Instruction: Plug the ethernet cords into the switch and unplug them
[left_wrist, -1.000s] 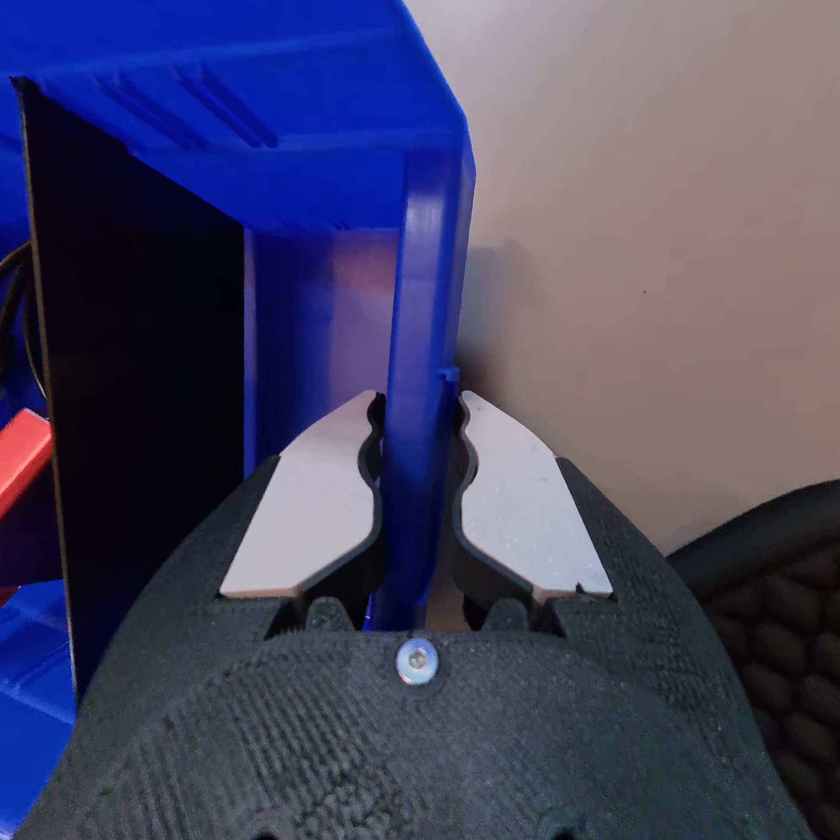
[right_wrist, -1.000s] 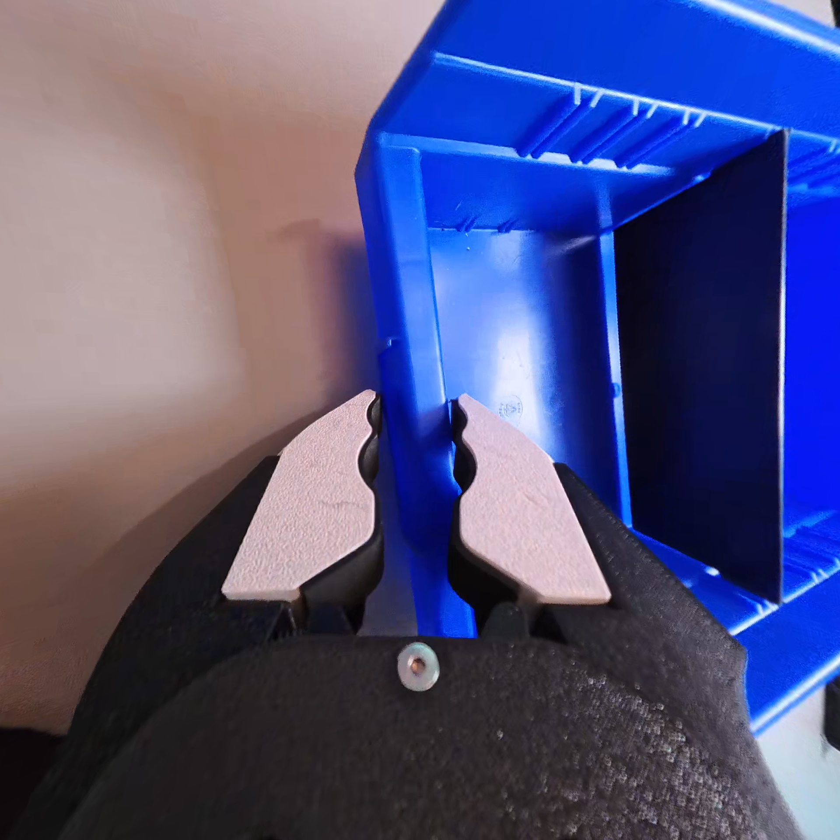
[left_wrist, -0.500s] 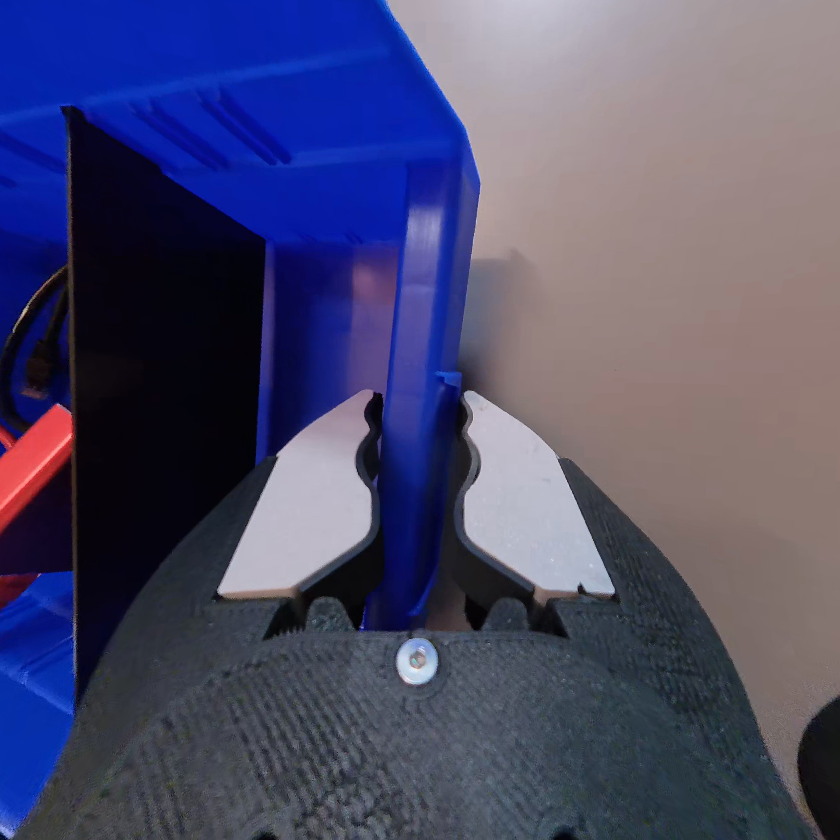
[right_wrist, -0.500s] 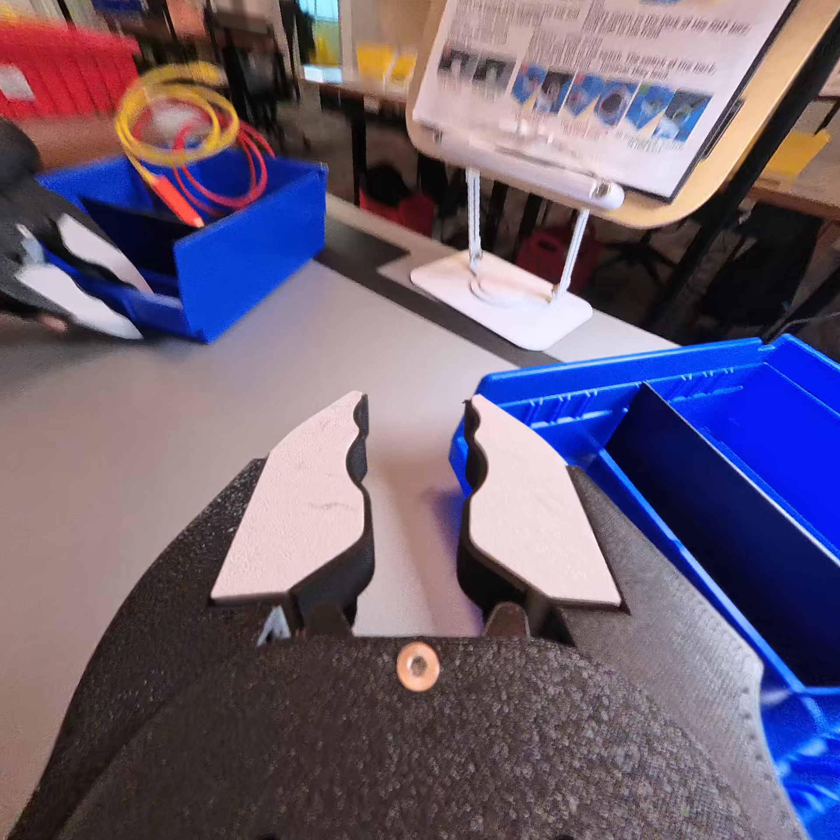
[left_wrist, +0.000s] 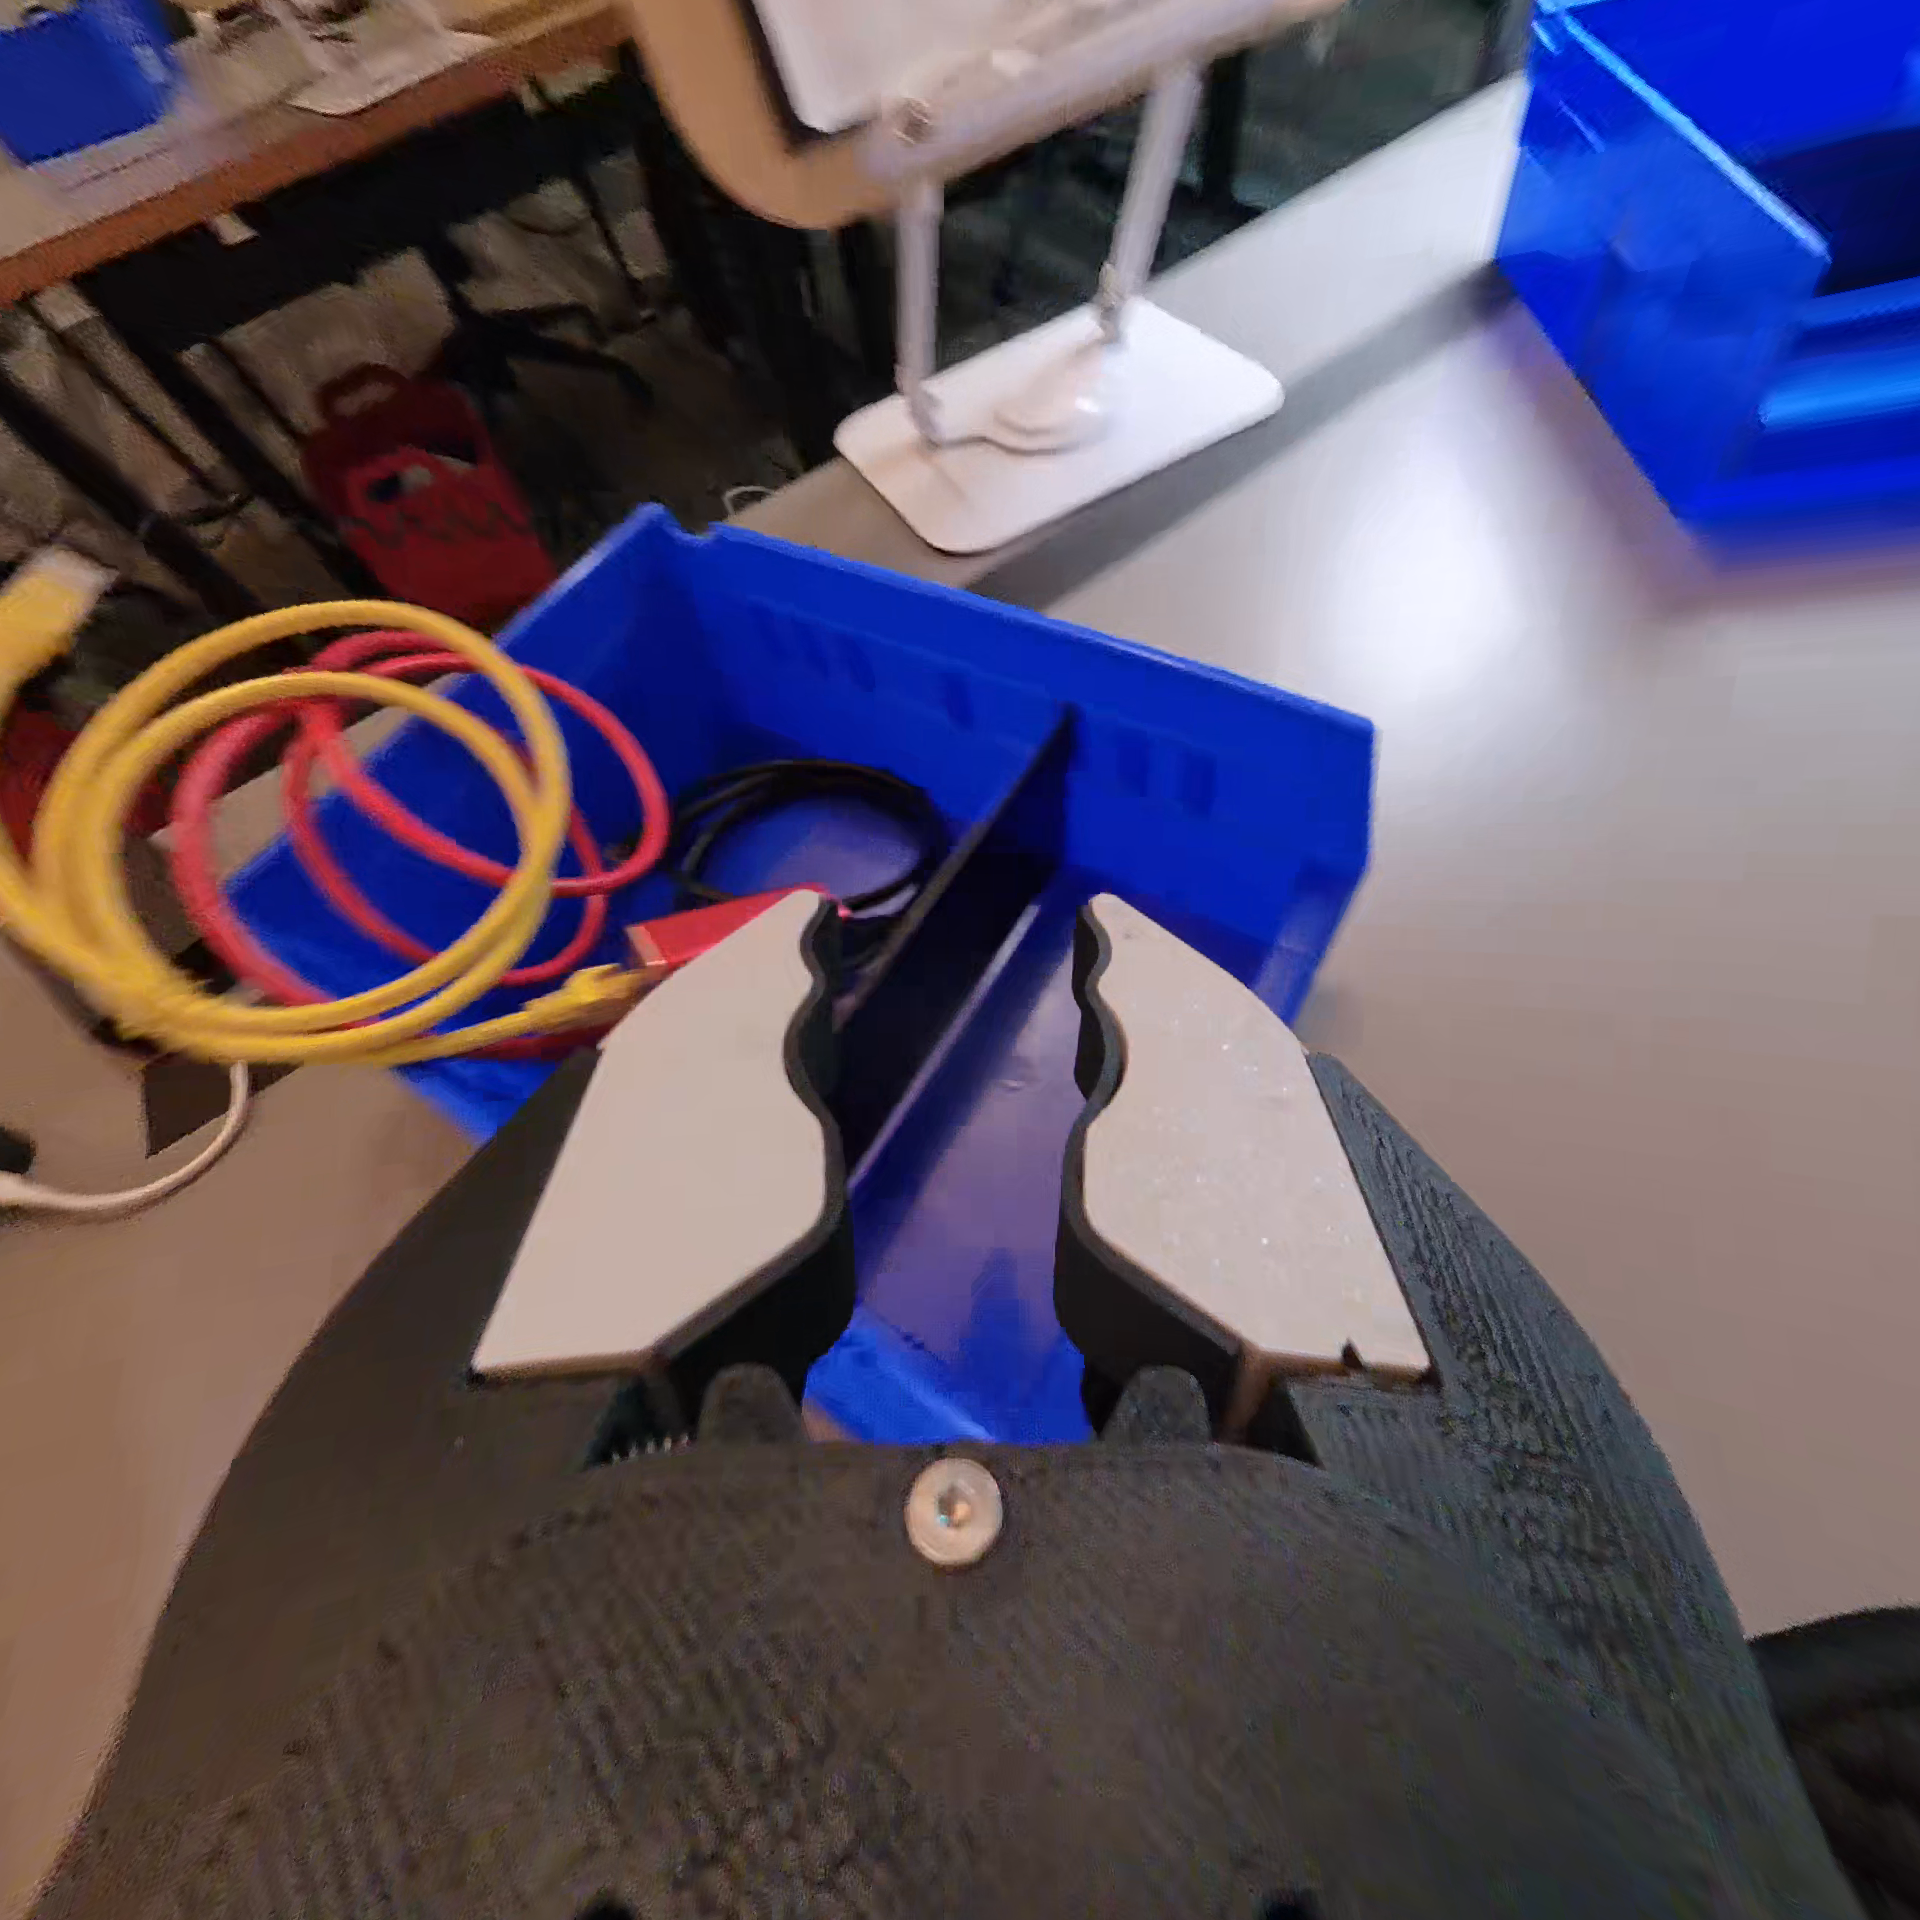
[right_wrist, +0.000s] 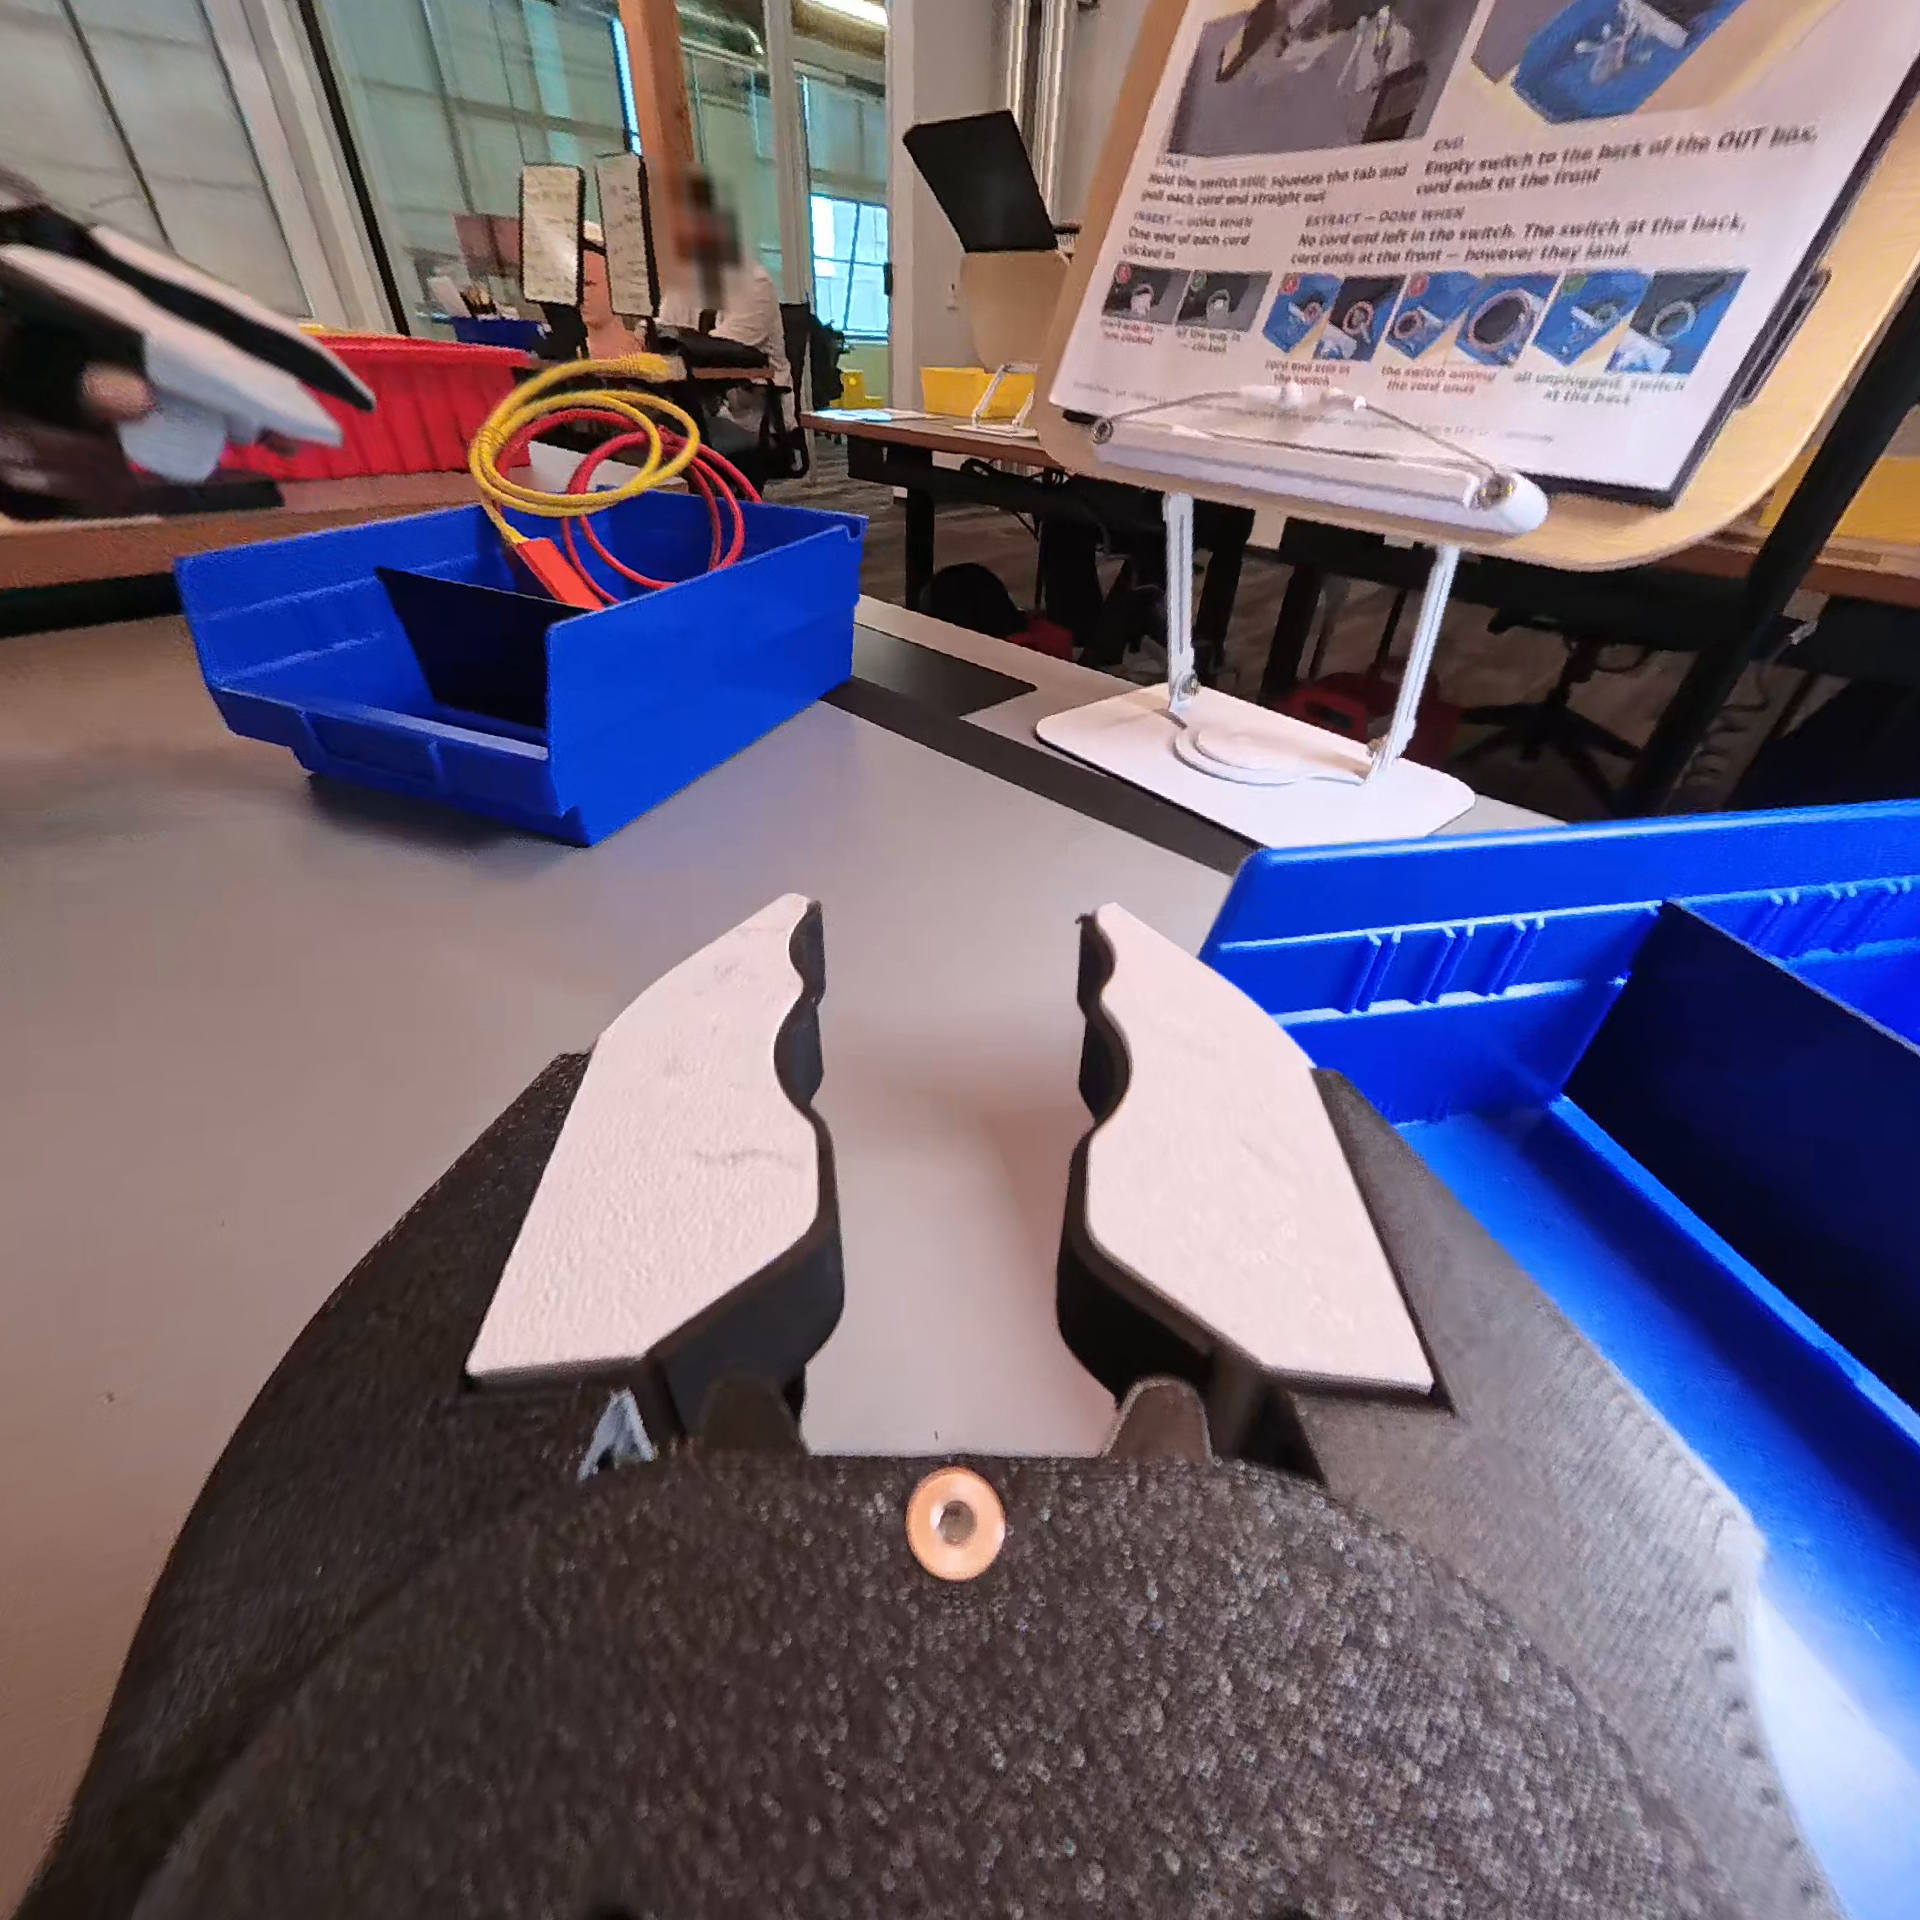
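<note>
My left gripper (left_wrist: 951, 920) is open and empty, hovering over the near end of a blue bin (left_wrist: 1226, 821) split by a black divider (left_wrist: 997, 842). The far compartment holds a yellow cord coil (left_wrist: 312, 831), a red cord coil (left_wrist: 436, 831), a black cord (left_wrist: 810, 774) and a red switch (left_wrist: 707, 930), partly hidden by my left finger. My right gripper (right_wrist: 951, 920) is open and empty over bare table, left of a second blue bin (right_wrist: 1455, 956). The cord bin (right_wrist: 675, 665), the switch (right_wrist: 551, 566) and the left gripper (right_wrist: 208, 353) show far left in the right wrist view.
A white stand (right_wrist: 1247, 748) holding an instruction sheet (right_wrist: 1455, 239) is at the table's far edge between the bins. The second bin (left_wrist: 1662, 260) sits far right in the left wrist view. A white cable (left_wrist: 156, 1184) lies left of the cord bin. People sit at desks behind.
Both grippers were shut on blue bin walls a second ago. The right let go first and pulled back; the left has now opened and lifted above its bin.
</note>
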